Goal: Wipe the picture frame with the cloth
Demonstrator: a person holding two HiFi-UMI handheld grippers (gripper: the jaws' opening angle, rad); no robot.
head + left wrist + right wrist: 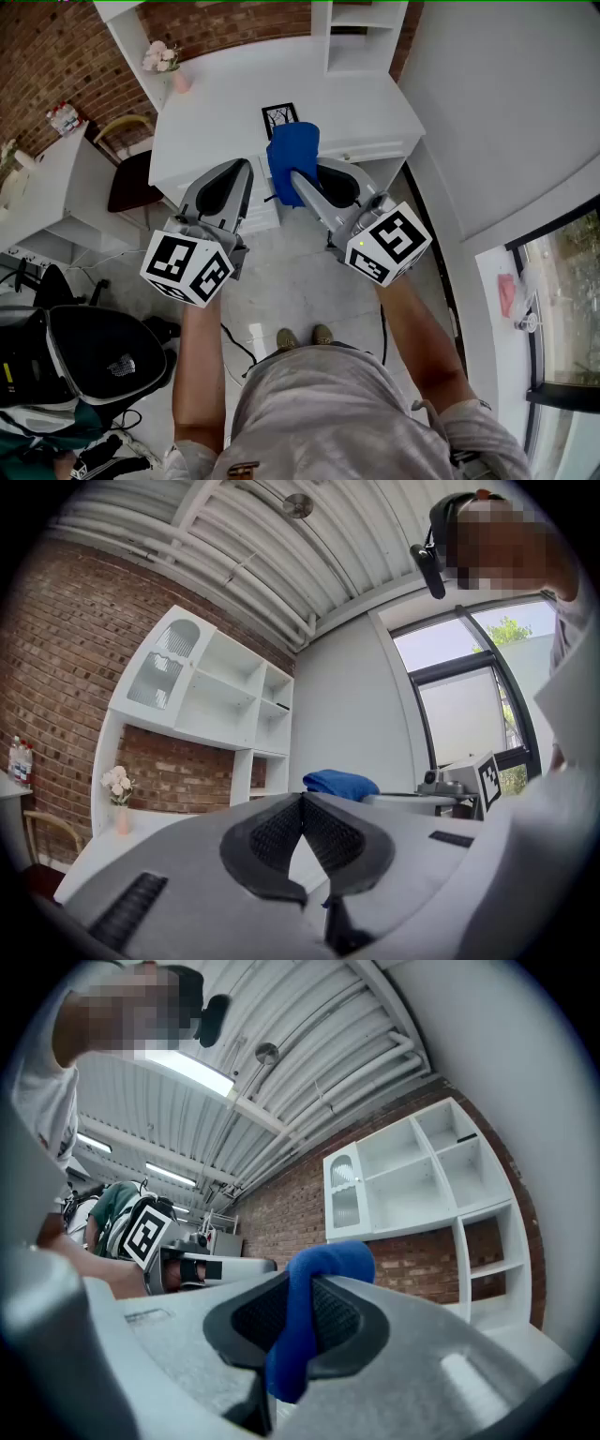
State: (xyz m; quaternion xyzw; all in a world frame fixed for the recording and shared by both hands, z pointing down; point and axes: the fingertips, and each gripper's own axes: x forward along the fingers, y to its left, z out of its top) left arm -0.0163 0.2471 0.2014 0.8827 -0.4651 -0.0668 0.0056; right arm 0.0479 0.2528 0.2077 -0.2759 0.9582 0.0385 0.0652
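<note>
While right gripper (pixel 298 1283) pinches blue cloth (pixel 328 1258), left gripper (pixel 302 801) is closed.

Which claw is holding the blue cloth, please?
The right claw: the blue cloth is pinched between its jaws, while the left claw is shut and empty.

Bright even daylight, window (pixel 459 700) glare, ceiling strip light (pixel 187 1068) blown out, faint soft shadows, heavy fisheye distortion, dark vignetted corners in both gripper views, near foreground slightly soft.
</note>
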